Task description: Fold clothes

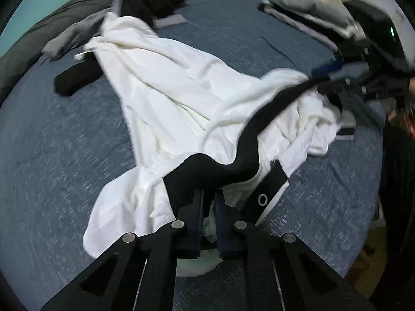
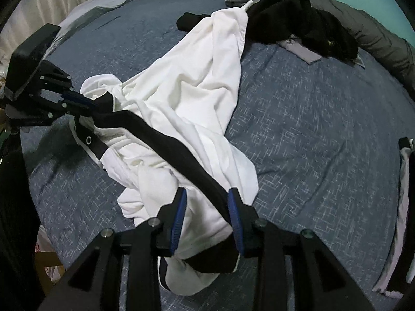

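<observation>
A white garment [image 1: 168, 83] with a black waistband [image 1: 249, 134] lies crumpled along the blue bedspread [image 1: 52, 142]. My left gripper [image 1: 208, 197] is shut on one end of the band, near a metal eyelet [image 1: 262, 199]. At the far right, my right gripper [image 1: 324, 75] holds the other end, lifted off the bed. In the right wrist view the band [image 2: 160, 140] stretches from the left gripper [image 2: 85, 106] to my right gripper [image 2: 206, 197]. Its blue pads [image 2: 179, 220] stand somewhat apart with bunched white cloth [image 2: 186, 88] and band between them.
A heap of black clothes [image 2: 298, 18] lies at the far end of the garment, beside a dark grey duvet [image 2: 376, 33]. Folded grey clothes [image 1: 306, 13] sit at the back right. A black piece [image 1: 75, 75] lies left of the garment. Another light garment [image 2: 402, 194] lies at the bed's right edge.
</observation>
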`<state>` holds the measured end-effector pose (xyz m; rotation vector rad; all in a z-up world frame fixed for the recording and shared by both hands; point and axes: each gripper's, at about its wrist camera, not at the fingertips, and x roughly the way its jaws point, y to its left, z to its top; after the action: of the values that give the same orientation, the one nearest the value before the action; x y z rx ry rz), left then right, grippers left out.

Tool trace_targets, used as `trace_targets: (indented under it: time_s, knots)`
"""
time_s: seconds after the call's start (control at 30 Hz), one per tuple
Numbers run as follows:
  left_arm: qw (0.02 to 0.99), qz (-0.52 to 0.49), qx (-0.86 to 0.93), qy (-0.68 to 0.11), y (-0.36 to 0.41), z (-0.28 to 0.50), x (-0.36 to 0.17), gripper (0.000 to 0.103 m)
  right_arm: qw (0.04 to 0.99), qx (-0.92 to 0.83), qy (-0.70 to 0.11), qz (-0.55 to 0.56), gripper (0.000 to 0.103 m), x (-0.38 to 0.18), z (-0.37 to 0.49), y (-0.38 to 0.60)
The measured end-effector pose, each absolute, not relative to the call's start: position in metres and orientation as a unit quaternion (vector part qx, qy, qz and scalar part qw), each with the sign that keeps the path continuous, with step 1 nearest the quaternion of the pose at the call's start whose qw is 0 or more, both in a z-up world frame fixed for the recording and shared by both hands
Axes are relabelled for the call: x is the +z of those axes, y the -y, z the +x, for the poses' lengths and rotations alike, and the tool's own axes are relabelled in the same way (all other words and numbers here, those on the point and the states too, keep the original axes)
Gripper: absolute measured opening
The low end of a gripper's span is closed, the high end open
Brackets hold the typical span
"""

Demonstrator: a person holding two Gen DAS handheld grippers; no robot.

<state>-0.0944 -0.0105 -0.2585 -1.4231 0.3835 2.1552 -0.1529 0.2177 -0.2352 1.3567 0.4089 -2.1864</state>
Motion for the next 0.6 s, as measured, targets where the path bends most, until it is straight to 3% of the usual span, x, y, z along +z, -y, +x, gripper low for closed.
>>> trace_targets:
  time_s: [0.07, 0.17, 0.33, 0.5, 0.6]
  knots:
    - [0.247, -0.53, 0.805, -0.101, 0.022, -0.095, -0.25, 0.006, 0.261, -0.81, -0.149, 0.503, 0.015, -0.235, -0.152, -0.22]
    - [0.223, -0.54, 0.81, -0.051, 0.033, -0.097, -0.244, 0.005, 0.255, -0.813, -0.146, 0.503, 0.004, -0.235, -0.151, -0.223]
    - [0.194, -0.558, 0.807, 0.006, 0.046, -0.089, -0.239, 0.005, 0.242, -0.837, -0.139, 0.471, 0.002, -0.22, -0.147, -0.229]
    - [0.178, -0.574, 0.797, -0.054, 0.029, -0.085, -0.24, 0.008, 0.248, -0.833, -0.141, 0.474, 0.002, -0.221, -0.146, -0.227]
    - [0.177, -0.564, 0.801, -0.096, 0.02, -0.084, -0.235, 0.017, 0.252, -0.829, -0.14, 0.48, 0.002, -0.224, -0.145, -0.227]
